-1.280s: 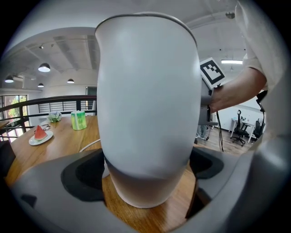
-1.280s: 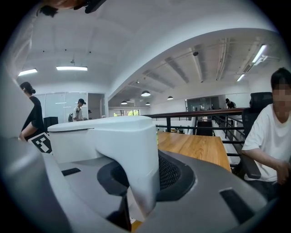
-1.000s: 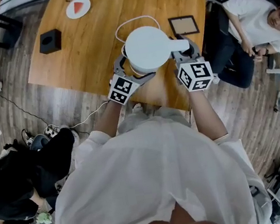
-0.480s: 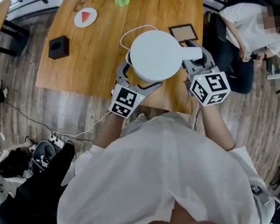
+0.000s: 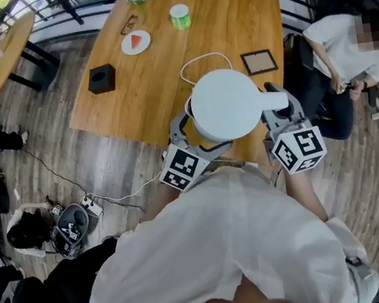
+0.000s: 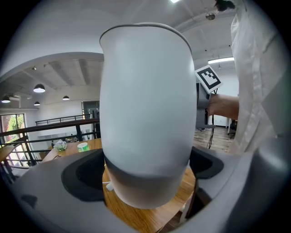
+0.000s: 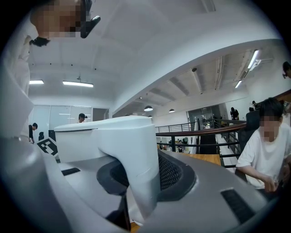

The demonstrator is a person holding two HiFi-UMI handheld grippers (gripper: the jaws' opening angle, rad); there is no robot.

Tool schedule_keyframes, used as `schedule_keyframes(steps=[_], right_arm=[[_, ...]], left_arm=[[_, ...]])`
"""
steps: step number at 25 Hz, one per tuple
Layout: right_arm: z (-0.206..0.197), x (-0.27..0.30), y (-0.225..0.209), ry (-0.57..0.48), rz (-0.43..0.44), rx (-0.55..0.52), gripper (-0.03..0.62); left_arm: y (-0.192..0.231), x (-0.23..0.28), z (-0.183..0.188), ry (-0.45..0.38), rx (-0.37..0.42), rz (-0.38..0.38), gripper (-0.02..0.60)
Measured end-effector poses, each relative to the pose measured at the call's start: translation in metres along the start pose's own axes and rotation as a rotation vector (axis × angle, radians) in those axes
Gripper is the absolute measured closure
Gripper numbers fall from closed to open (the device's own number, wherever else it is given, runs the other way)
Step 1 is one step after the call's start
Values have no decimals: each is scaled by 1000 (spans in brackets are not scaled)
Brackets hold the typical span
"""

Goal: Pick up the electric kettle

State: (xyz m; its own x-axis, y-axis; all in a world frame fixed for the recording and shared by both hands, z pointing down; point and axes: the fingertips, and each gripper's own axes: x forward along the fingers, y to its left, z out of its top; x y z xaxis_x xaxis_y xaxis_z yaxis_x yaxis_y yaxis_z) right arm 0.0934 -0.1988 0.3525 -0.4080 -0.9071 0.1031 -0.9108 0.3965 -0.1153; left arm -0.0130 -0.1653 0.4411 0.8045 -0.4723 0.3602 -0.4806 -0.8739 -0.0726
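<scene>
The electric kettle [image 5: 225, 104] hangs between both tools, clear of the tabletop [image 5: 163, 66]. The left tool [image 5: 189, 139] pinches its smooth, rigid, probably slippery body low down. The right tool [image 5: 278, 109] clamps the handle [image 7: 136, 154], likely the surer hold. Weight depends on unseen contents.

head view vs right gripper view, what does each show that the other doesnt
Only the head view: the black box, plate, green cup and picture frame on the table, and the floor cables.

Only the right gripper view: the ceiling lamps and a distant standing person.

Both: the white kettle, the right tongs closed on its handle, and the seated person in white.
</scene>
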Motion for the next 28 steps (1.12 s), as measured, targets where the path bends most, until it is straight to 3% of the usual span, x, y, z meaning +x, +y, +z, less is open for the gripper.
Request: schedule_keyframes(steps=[10,28], right_arm=[[3,-11,22,-21,-4,-13,488],[12,-34,12,-58,-53,-12,505]], left_arm=[[-5,-21,-2,0,17,-6,2],[-22,-24,17,-36,57,-16,2]])
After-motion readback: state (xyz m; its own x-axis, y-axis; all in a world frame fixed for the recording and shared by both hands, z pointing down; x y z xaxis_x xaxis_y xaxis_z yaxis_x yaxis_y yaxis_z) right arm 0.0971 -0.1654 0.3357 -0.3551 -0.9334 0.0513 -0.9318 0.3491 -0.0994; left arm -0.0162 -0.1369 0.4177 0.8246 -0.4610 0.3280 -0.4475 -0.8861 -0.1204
